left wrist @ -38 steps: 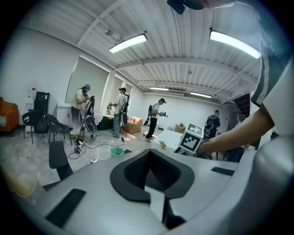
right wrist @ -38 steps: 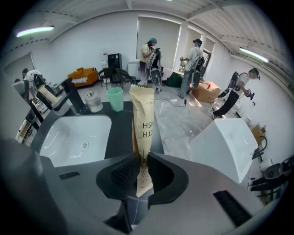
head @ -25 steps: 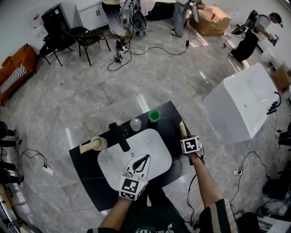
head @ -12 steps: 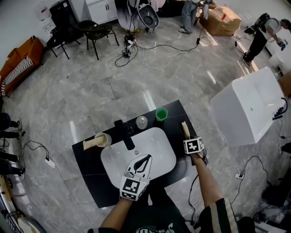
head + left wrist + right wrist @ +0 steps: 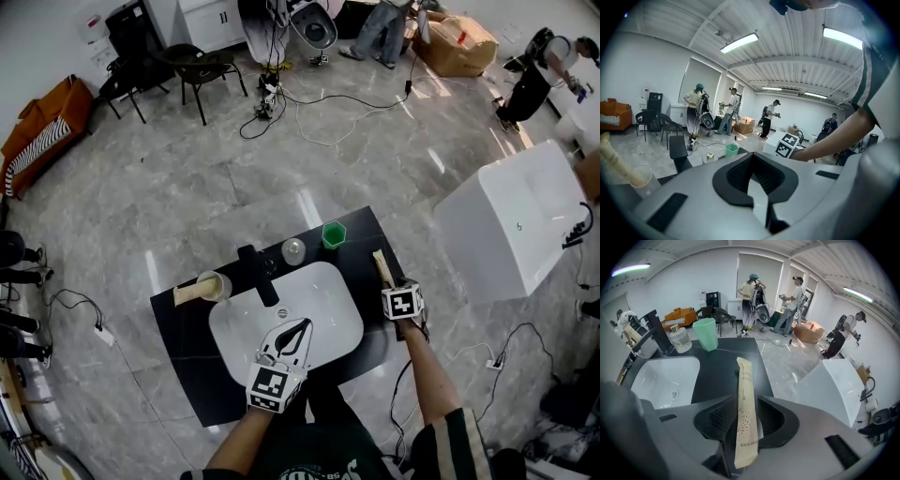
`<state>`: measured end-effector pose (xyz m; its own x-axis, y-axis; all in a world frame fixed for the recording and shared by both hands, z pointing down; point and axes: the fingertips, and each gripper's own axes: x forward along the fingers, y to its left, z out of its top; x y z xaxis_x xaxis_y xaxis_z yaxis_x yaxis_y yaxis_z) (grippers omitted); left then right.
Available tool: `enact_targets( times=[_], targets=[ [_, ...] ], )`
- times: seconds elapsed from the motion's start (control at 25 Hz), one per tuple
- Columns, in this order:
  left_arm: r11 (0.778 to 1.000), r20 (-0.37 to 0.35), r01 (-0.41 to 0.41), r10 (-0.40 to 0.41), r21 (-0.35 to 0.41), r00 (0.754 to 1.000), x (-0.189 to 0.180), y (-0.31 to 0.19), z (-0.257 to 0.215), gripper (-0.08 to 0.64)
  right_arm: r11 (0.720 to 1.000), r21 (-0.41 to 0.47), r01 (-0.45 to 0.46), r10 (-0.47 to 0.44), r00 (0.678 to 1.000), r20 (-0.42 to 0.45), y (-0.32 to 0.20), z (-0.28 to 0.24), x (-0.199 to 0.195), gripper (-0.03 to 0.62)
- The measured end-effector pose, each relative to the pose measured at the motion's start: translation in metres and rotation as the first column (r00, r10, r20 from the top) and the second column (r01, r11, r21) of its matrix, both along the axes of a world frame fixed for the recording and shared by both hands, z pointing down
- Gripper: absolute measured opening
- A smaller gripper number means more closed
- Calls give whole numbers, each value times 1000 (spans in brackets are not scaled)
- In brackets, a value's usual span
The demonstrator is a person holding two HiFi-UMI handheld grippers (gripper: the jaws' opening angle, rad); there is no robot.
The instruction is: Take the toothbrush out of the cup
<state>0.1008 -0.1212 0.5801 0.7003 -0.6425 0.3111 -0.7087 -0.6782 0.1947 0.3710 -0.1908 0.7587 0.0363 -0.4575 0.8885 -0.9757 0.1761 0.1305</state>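
Observation:
A tan paper-wrapped toothbrush (image 5: 381, 266) lies on the black counter (image 5: 187, 361) to the right of the white basin (image 5: 323, 305). My right gripper (image 5: 387, 284) points down over its near end. In the right gripper view the toothbrush (image 5: 744, 380) runs between the jaws of the right gripper (image 5: 740, 414), which are opening, and a gap shows beside the left pad. The green cup (image 5: 333, 234) (image 5: 705, 333) stands empty at the counter's back. My left gripper (image 5: 304, 325) (image 5: 752, 158) hovers over the basin, shut on nothing.
A clear cup (image 5: 212, 286) at the counter's left holds another wrapped toothbrush (image 5: 186, 296). A black faucet (image 5: 257, 277) and a small glass jar (image 5: 293, 250) stand behind the basin. A white tub (image 5: 511, 220) sits on the floor to the right. People, chairs and cables are farther off.
The head view has shifted a little. Both grippers stay where they were, and the wrapped toothbrush still lies on the counter at the right gripper.

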Motion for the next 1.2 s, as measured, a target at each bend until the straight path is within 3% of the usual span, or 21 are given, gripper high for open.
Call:
enact_targets(
  times=[0.2,0.32,0.56,0.76,0.96,1.2],
  targets=[
    [1000,-4,11,-11,15,1000,-3,0,-7,11,998,64,-9,6,999,48,4,-24,-6,152],
    [1000,-9,19,-19,25,1000,-5,0,-13,11,989,145,-23,9,995,95,2,-46,-13,76],
    [998,-8,35,-34,43,999,-5,4,-21,11,963,265,-51,-1,981,193,6,-67,-29,41],
    [996,-3,68,-68,55,998,-11,8,-28,11,933,360,22,-98,976,195,12,-86,-52,40],
    [991,5,120,-121,66,993,-24,11,-32,11,914,398,78,-172,963,205,11,-98,-76,38],
    [977,20,195,-197,89,980,-57,11,-41,11,873,465,145,-269,939,213,0,-123,-123,38]
  ],
)
